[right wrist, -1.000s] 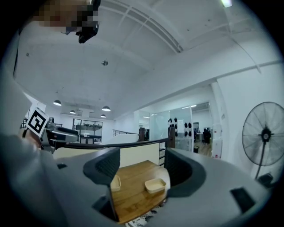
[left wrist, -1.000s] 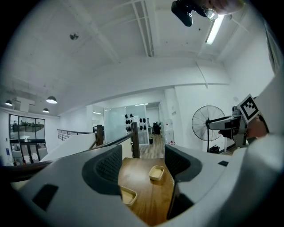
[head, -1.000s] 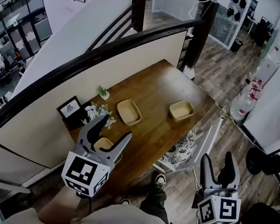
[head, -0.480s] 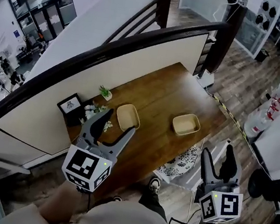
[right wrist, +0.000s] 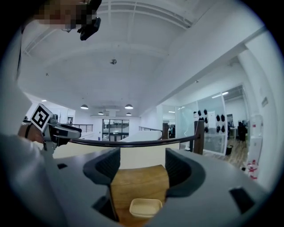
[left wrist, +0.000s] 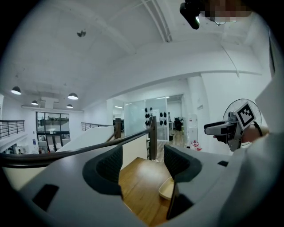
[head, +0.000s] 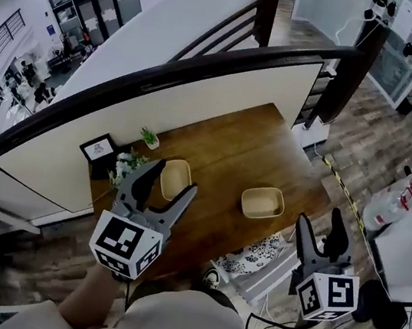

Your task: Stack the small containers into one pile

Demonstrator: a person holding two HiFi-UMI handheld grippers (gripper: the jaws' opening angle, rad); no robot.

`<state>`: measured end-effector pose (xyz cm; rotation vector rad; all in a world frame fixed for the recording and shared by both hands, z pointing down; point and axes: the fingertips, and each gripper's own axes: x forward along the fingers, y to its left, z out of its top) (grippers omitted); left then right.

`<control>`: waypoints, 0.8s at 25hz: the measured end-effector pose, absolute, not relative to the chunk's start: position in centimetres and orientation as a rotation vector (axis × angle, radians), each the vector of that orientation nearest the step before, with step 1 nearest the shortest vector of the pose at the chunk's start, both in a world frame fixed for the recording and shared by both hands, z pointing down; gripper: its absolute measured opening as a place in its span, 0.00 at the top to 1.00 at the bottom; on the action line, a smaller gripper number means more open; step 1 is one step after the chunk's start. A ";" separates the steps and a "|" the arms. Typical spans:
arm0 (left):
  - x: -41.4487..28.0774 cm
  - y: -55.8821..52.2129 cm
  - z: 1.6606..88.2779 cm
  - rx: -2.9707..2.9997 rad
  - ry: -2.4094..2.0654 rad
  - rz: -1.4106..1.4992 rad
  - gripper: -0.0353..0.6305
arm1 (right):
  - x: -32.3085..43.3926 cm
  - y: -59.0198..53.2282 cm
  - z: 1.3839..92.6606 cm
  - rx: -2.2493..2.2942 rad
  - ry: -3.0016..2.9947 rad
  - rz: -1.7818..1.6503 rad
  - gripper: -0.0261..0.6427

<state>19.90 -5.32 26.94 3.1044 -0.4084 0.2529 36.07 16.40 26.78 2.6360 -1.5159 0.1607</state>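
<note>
Stacking is only starting: left gripper (head: 173,178) and right gripper (head: 320,217) are hovering, fingers wide, empty; right container (head: 263,203) probably needs grasping next.

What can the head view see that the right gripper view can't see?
Only the head view shows a second container between the open tongs of the left gripper, plus a picture frame and a little potted plant at the table's far side.

Only the right gripper view shows the ceiling with its round lamps.

Both show the wooden table, the tan container near its edge, the dark handrail and the left gripper.
</note>
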 end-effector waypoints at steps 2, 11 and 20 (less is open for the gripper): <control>20.7 -5.1 27.0 3.103 -0.435 0.252 0.51 | 37.4 16.2 27.2 2.614 -1.537 0.165 0.49; 20.6 -4.5 28.1 3.078 -0.523 0.295 0.52 | 39.6 15.9 28.7 2.580 -1.583 0.202 0.49; 20.2 -5.7 29.7 3.039 -0.486 0.315 0.52 | 39.4 14.9 31.2 2.573 -1.551 0.279 0.49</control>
